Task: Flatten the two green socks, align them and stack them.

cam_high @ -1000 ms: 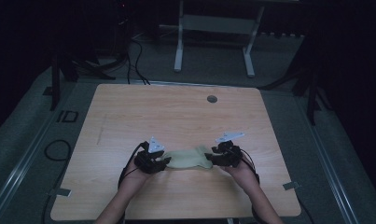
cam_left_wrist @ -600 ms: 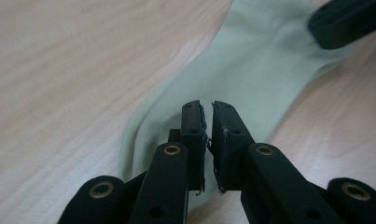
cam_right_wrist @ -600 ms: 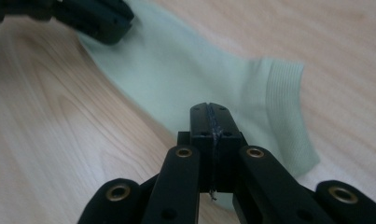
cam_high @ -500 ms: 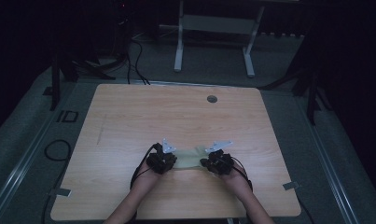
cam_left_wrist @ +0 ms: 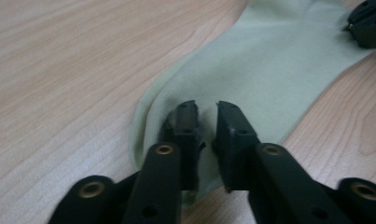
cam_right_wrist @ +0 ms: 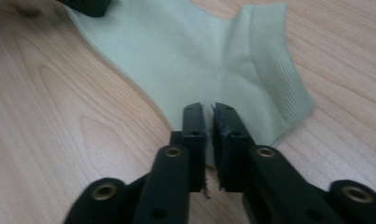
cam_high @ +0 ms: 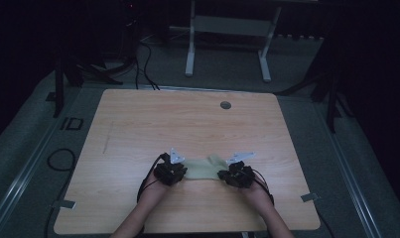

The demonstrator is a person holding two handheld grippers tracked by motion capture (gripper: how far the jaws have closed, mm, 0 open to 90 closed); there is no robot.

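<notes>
Pale-green sock flat near table front edge, open wood beyond.

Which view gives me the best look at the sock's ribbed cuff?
The right gripper view: the sock's ribbed cuff lies close, folded, knit ridges clear. The high view shows it as a small pale bump. The left gripper view shows plain fabric, with no ribbing to make out.

A pale green cloth lies flat on the wooden tabletop near its front edge, stretched between the two grippers. Left gripper sits at the cloth's left end and right gripper at its right end, each held by a hand entering from the bottom; from this height the jaw gap cannot be made out. A small round grey disc lies well apart, near the tabletop's far edge.
</notes>
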